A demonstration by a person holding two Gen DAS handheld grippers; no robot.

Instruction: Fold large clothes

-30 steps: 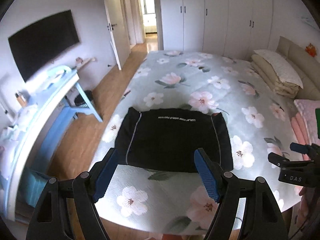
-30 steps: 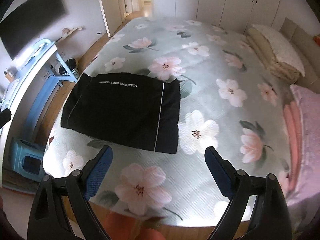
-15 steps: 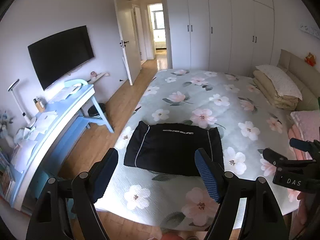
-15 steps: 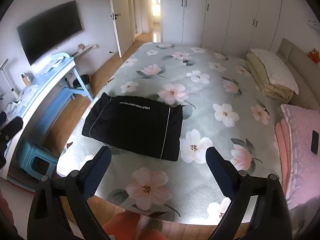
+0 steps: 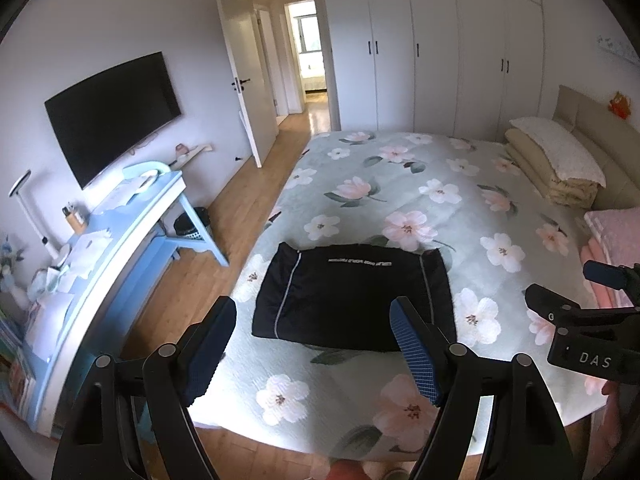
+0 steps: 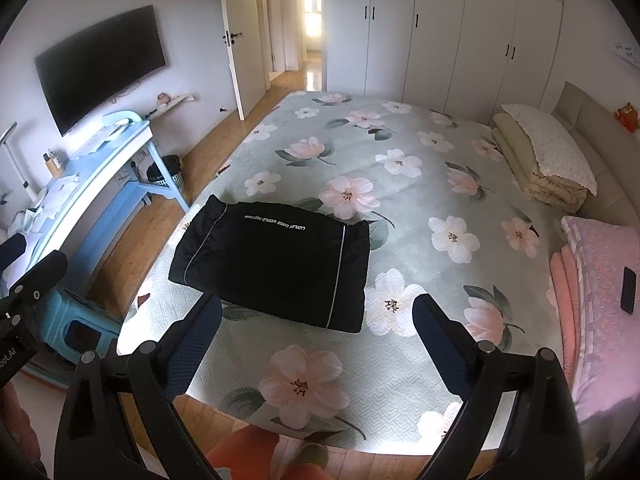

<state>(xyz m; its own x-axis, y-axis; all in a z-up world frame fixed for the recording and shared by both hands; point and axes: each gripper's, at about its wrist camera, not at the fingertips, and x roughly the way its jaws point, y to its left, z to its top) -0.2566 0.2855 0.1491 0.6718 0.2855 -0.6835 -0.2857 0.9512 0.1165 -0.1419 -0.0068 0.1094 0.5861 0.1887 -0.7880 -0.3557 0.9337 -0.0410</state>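
Observation:
A black garment with thin white piping and a line of white lettering lies folded into a flat rectangle near the foot of the bed; the right wrist view shows the same garment. My left gripper hangs open well above and short of it, nothing between its blue pads. My right gripper is open too, high over the bed's near edge. The right gripper appears at the right border of the left wrist view, and the left gripper at the left border of the right wrist view.
The floral bedspread covers the bed. A stack of folded bedding sits by the headboard, pink blankets with a dark phone at the right. A blue desk, a bin and a blue stool stand left.
Both grippers have pulled up and back from the bed, so the folded garment looks smaller and farther away. The garment itself has not moved. Both stay open.

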